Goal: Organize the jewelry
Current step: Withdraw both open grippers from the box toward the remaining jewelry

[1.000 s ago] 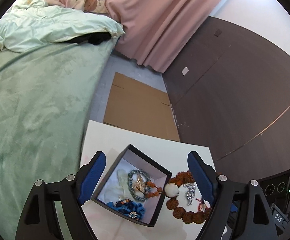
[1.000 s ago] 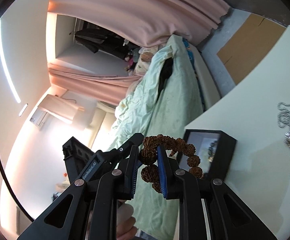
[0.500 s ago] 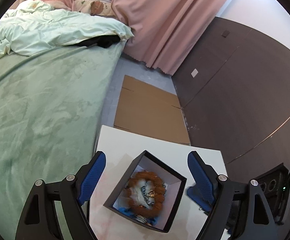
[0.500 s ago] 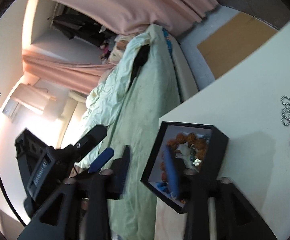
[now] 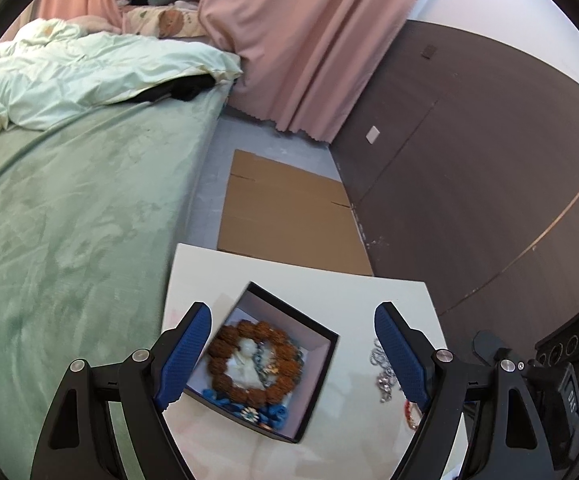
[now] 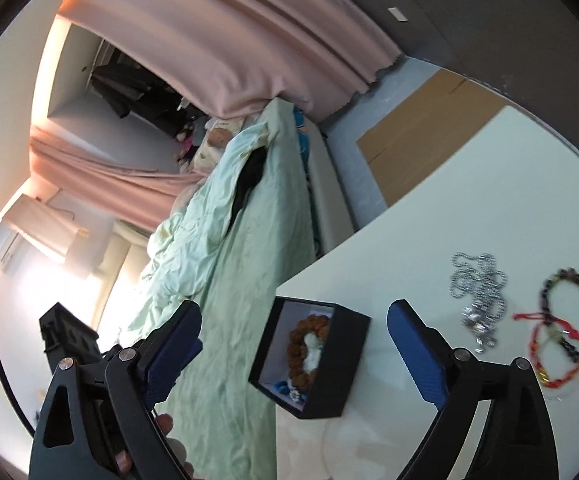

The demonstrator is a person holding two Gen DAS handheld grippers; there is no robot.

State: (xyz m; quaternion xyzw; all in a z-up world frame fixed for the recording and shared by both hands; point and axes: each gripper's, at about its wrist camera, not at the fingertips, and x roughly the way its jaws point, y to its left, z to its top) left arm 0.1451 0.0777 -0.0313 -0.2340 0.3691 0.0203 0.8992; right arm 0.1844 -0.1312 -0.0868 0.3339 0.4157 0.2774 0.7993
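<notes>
One black box point(image 5: 317, 364) sits open on the white surface point(image 5: 369, 292), close to the surface's edge on the bed side. Inside it lies one ring of large brown beads point(image 5: 255, 360), curled around a white bead, with blue pieces point(image 5: 277, 414) at the box's near wall; the other small items under the ring are too blurred to count.

Outside the box, the right wrist view shows three loose pieces on the surface: one silver chain point(image 6: 479, 292) in a heap, one dark beaded bracelet point(image 6: 573, 312), and one tangle of red cord point(image 6: 557, 356) touching that bracelet. The chain lies well apart from the box, with bare surface between them.

The left tool point(image 5: 291, 360) stands wide above the box, its two blue pads point(image 5: 185, 356) on either side of it, gripping nothing. The right tool point(image 6: 297, 360) is opening its jaws, now wide, with the box seen between the pads point(image 6: 417, 356) but nothing pressed by them. A person's fingers point(image 6: 165, 424) show below the right tool's frame.

One green bed point(image 5: 69, 220) runs just beside the surface's left edge. Beyond the far edge, one flat sheet of cardboard point(image 5: 289, 212) lies on the floor, and a dark wall point(image 5: 469, 180) rises to the right. Bare surface stays free beyond the box and between the box and chain.
</notes>
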